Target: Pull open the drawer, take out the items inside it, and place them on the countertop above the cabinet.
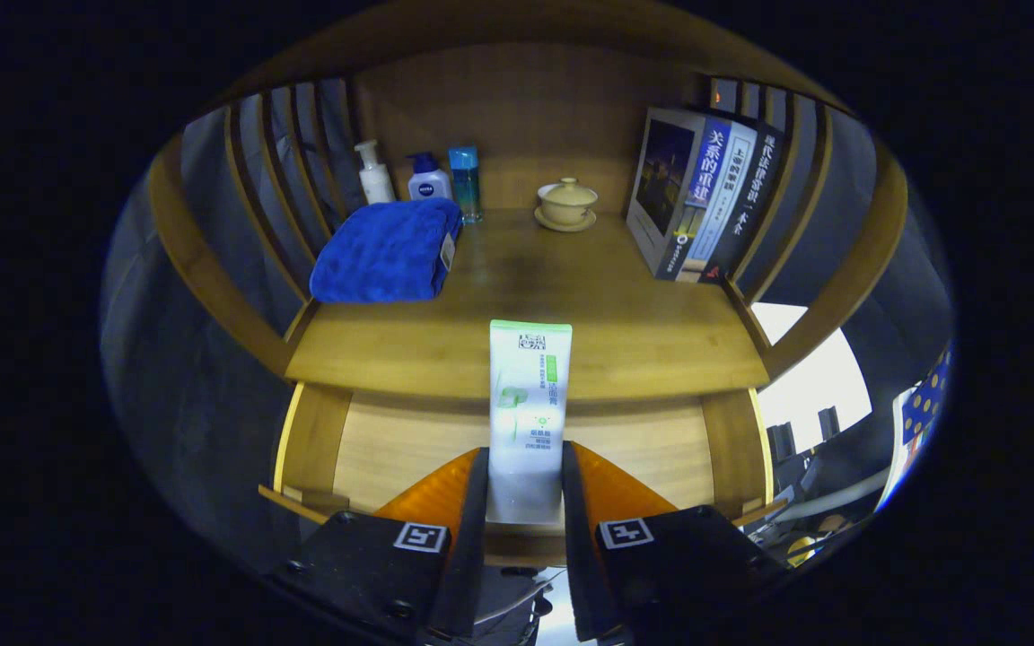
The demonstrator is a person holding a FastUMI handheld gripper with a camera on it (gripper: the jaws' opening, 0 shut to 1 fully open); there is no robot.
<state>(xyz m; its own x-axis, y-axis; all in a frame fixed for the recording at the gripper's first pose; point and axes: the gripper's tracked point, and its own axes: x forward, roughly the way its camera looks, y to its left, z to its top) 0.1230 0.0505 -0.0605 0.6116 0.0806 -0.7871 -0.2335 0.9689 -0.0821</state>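
- The gripper (524,484) is clamped on the white-green tube (530,404), which stands between the fingers over the open drawer (391,449).
- Tube's long axis points toward 12 o'clock, its top overlapping the bare tabletop (625,296) front edge.

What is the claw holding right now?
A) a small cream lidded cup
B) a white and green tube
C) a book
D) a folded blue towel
B: the claw has both orange fingers pressed on the white and green tube, above the open wooden drawer.
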